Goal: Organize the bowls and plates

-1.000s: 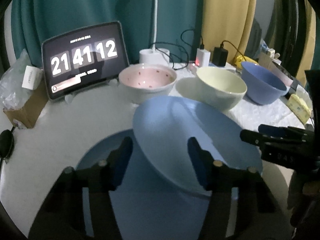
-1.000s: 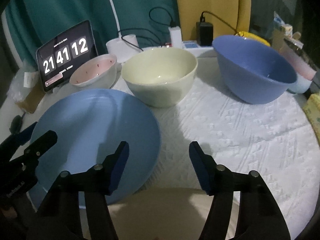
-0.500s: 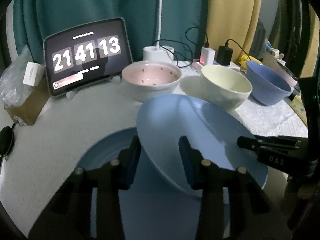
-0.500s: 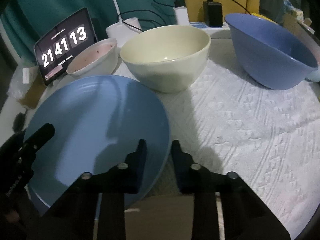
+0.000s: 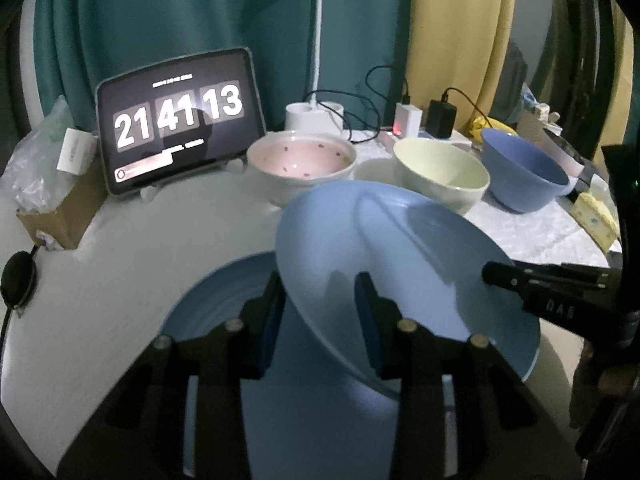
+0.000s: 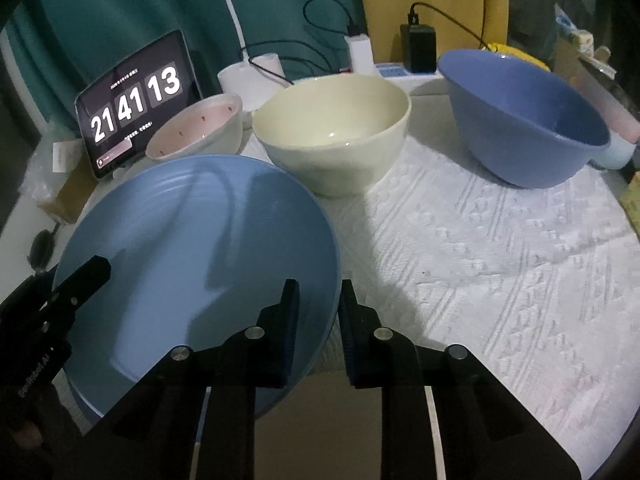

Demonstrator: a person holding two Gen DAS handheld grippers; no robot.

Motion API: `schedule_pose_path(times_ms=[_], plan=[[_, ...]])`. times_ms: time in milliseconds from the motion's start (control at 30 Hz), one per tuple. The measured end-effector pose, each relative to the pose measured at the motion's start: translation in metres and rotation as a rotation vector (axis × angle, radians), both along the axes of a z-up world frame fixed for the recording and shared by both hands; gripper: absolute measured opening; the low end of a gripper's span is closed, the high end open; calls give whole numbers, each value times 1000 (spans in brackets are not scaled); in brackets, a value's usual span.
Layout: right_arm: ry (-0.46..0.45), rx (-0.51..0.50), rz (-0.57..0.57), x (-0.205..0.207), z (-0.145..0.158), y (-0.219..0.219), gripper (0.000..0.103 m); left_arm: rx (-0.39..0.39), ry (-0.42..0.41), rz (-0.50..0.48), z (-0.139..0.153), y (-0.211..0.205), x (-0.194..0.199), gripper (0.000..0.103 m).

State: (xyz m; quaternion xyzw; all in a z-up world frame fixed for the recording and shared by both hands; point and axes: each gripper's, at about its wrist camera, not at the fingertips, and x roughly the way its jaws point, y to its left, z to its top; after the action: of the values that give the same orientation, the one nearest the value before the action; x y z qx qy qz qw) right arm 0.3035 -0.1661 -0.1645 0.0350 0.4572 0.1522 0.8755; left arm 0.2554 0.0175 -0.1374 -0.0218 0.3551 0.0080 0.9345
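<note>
Upper blue plate [image 5: 400,272] is held tilted above a second blue plate [image 5: 224,300] lying flat on the tabletop [image 5: 120,248]. Left claw [image 5: 320,312] has just been closing; the plate's near-left rim sits between its jaws, apparently pinched. Right claw [image 6: 316,320] has also just been closing and is pinched on the opposite, right rim. Plate spans between both claws, left edge lower, right edge raised. Lower plate lies directly beneath, offset toward the left claw. Likely next: level and lower onto it. Pink bowl [image 5: 300,160], cream bowl [image 6: 332,136] and blue bowl [image 6: 528,120] stand behind, apart.
</note>
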Motion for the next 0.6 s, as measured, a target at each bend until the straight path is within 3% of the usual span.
schedule_pose_path(times_ms=[600], plan=[[-61, -3, -44, -46, 23, -23, 21, 11, -41, -58, 19, -20, -41, 37]])
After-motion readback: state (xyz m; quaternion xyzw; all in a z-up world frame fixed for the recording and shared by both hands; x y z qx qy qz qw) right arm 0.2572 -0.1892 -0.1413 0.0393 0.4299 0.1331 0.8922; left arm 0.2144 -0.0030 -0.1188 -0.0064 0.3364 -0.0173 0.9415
